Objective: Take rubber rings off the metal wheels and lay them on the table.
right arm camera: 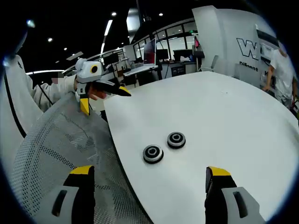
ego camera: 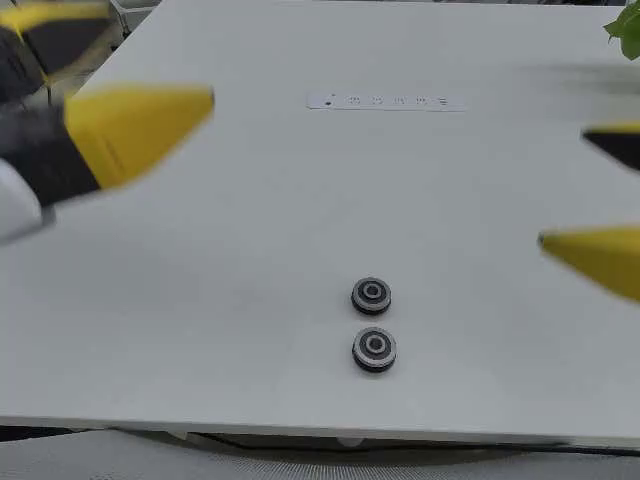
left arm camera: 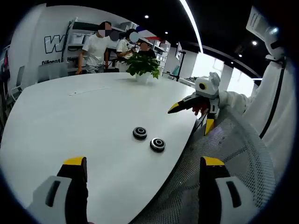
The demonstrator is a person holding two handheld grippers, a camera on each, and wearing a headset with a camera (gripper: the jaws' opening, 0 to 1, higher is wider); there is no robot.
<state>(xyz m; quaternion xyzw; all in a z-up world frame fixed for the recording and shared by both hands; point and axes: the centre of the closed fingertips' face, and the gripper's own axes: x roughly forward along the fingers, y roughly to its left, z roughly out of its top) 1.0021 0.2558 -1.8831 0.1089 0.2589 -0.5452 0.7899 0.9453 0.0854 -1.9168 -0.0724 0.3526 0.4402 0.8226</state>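
While left tool gapes, wheels ahead, untouched

Bright, even indoor light; blur at the head view's sides
Ceiling strip lights lit the white table evenly, leaving only faint shadows under the two wheels, which were sharp. In the head view the left gripper and the right gripper were smeared and out of focus. Both gripper views bowed at their edges, and the windows glared white
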